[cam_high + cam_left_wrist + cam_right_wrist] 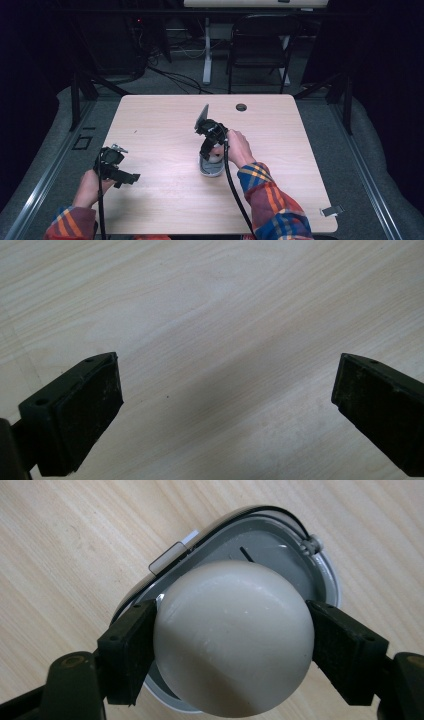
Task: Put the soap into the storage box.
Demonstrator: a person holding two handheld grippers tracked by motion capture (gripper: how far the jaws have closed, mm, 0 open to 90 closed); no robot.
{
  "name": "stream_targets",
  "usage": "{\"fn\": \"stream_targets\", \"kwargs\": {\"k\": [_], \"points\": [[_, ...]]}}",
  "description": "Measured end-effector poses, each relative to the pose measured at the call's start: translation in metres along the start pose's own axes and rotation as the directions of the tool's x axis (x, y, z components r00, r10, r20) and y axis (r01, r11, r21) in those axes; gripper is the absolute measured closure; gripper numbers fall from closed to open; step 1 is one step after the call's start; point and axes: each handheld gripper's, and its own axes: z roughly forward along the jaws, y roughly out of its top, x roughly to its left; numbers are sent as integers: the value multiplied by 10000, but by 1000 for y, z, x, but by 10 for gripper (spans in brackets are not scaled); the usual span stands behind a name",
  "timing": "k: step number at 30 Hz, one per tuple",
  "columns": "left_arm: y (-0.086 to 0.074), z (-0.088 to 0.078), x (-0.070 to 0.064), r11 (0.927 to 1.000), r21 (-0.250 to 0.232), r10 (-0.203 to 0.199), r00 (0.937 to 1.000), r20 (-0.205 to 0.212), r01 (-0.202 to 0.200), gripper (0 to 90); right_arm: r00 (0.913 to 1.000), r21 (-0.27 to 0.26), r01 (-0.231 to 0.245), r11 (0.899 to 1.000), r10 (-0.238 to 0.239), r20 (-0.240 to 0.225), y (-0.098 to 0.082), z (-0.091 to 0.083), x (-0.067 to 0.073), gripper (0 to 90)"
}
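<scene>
On the pale desk (pixel 165 120), our right gripper view reveals jaws clamped on a white ball (pixel 234 639) above the grey tray (pixel 280 540); our left gripper (pixel 116 166) lies level, jaws wide, empty.

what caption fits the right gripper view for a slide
Right gripper clamps a cream ball over an open grey oval case on the wooden table.

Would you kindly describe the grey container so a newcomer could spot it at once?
Start at the wooden table. Near its middle lies the grey oval container, just under the white ball pinched in the right gripper. Its clear side latch marks it.
</scene>
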Motion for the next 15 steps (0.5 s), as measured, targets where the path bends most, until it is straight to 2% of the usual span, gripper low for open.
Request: {"fn": "stream_targets", "kwargs": {"k": [7,11,15], "points": [[0,0,0,10000,14,25,10000,4,-25,0,10000,257,80,9996,-81,53,-1,5,0,233],[0,0,0,10000,33,14,10000,15,-14,0,9999,157,103,9998,-104,46,-3,8,0,233],[0,0,0,10000,68,28,10000,8,-29,0,9999,303,132,9995,-134,41,-3,9,0,233]]}}
